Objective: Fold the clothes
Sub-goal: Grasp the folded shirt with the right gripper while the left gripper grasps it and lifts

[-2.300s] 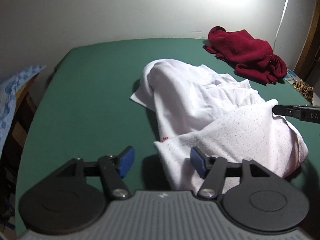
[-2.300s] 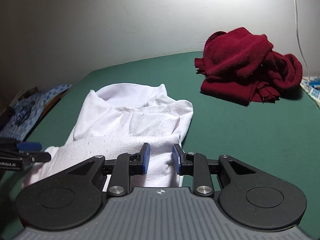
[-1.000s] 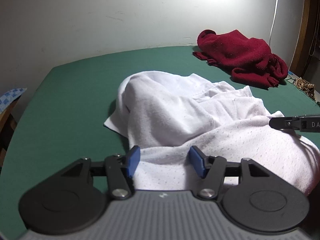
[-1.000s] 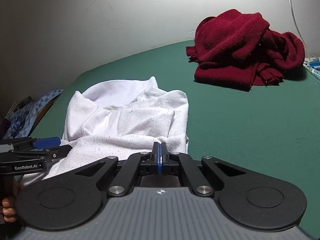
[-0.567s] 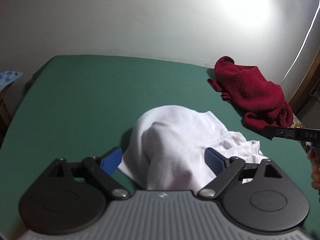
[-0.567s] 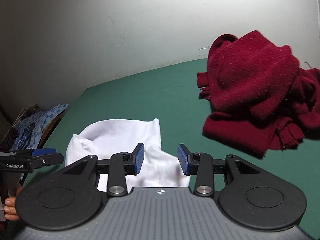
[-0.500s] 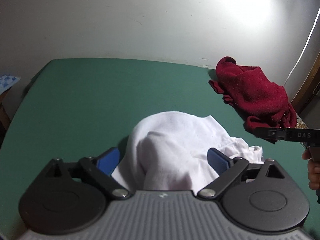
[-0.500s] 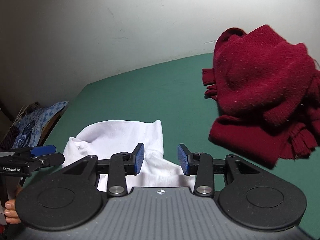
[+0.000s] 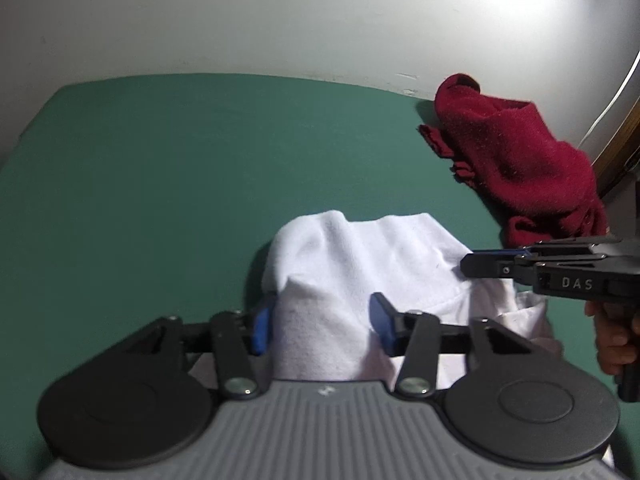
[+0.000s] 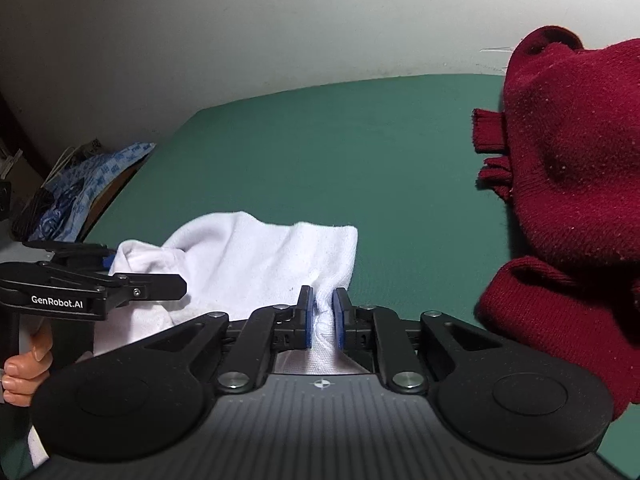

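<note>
White cloth (image 9: 352, 276), a soft garment, lies bunched on the green desk (image 9: 160, 168) in the left wrist view, with a raised fold of it running between the two blue-padded fingers (image 9: 260, 330) of the left gripper (image 9: 320, 326). Those fingers stand spread apart on either side of the fold, not pinching it. To the right, the right gripper (image 9: 476, 264) reaches in from the side, its tip at the right edge of the white cloth, and the person's right hand (image 9: 612, 340) grips its handle below. A dark red sweater (image 9: 516, 160) lies crumpled near the back right corner of the desk, well apart from the white cloth, against a pale wall (image 9: 280, 20). In the right wrist view, the right gripper (image 10: 322, 318) has its blue fingers (image 10: 307, 320) drawn close together, pinching a gathered ridge of the white cloth (image 10: 260, 264) near its right edge. The cloth spreads forward and left from there over the green desk (image 10: 360, 152). The left gripper (image 10: 172, 280) comes in from the left over the cloth's left side, held by the person's left hand (image 10: 24, 372); from this angle I cannot tell how its fingers stand. The red sweater (image 10: 572, 192) fills the right side, just beside the right gripper. A blue patterned cloth (image 10: 88, 184) hangs past the desk's far left edge.
</note>
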